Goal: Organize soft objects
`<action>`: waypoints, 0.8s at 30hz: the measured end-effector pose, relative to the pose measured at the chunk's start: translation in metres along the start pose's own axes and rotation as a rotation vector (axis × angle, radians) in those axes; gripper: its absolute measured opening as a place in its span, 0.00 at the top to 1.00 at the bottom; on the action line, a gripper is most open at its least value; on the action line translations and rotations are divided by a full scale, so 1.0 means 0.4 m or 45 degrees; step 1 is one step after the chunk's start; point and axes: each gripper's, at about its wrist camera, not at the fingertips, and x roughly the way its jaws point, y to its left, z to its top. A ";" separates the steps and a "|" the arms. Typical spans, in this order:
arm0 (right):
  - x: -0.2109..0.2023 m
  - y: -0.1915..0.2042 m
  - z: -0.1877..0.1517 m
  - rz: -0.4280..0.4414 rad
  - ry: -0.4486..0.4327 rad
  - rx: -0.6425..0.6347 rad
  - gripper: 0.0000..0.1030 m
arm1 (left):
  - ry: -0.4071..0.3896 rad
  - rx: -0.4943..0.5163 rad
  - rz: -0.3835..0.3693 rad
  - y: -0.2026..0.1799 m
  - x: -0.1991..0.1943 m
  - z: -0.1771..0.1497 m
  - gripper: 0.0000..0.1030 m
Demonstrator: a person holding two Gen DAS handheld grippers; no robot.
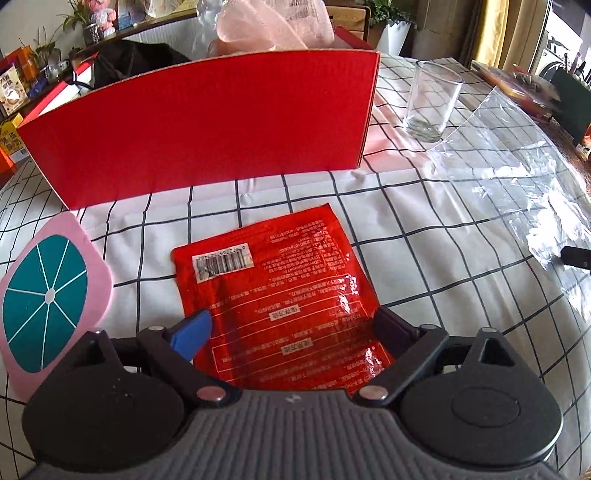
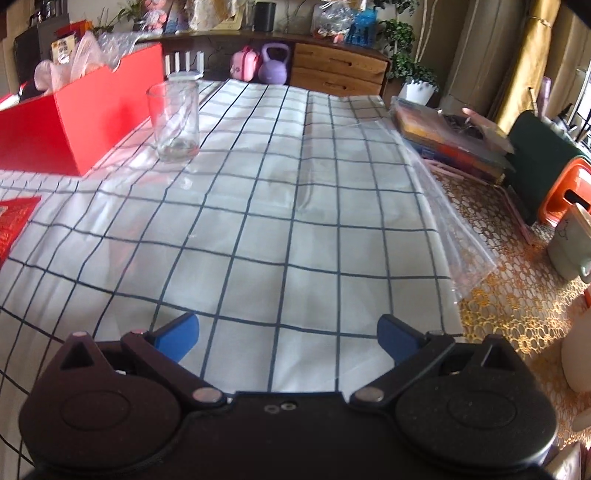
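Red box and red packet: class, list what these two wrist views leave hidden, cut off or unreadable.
- Red box interior: left wrist view, hidden by its front wall; only pink wrapping shows above.
- Red packet near end: left wrist view, covered by the left gripper body; whether its fingers touch the packet is unclear.
- Packet print: too small and upside down.
- Packet in right wrist view: cut off by the left edge.
- Clear plastic bag: near edge runs under the right gripper.

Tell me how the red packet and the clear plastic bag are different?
The red packet is solid red with white print and a barcode; the clear plastic bag is see-through and plain. The packet lies between the open left tongs; the bag spreads under the open right tongs, which hold nothing. Both lie flat on the checked tablecloth.
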 end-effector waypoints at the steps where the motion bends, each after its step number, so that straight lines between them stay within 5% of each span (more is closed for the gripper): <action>1: 0.002 0.001 -0.002 0.015 -0.011 0.002 0.00 | -0.008 0.002 -0.005 -0.002 -0.001 0.001 0.15; 5: 0.014 -0.013 0.002 0.106 0.017 0.096 0.02 | -0.049 -0.026 -0.020 0.003 -0.012 0.010 0.39; 8: 0.009 -0.004 0.000 0.113 -0.006 0.091 0.07 | -0.073 0.009 -0.022 -0.006 -0.017 0.012 0.47; 9: 0.003 0.003 -0.001 0.113 -0.021 0.081 0.15 | -0.084 0.017 -0.018 -0.011 -0.019 0.011 0.53; 11: -0.010 0.016 0.002 0.124 -0.046 0.067 0.35 | -0.118 0.028 -0.018 -0.017 -0.026 0.008 0.87; 12: -0.015 0.024 0.005 0.141 -0.049 0.057 0.48 | -0.124 0.028 -0.042 -0.019 -0.030 0.010 0.91; 16: -0.028 0.069 0.009 0.140 -0.064 -0.003 0.90 | -0.115 0.043 -0.057 -0.026 -0.029 0.016 0.97; 24: -0.035 0.092 0.005 0.105 -0.081 -0.041 0.97 | -0.103 0.034 -0.099 -0.013 -0.035 0.010 0.97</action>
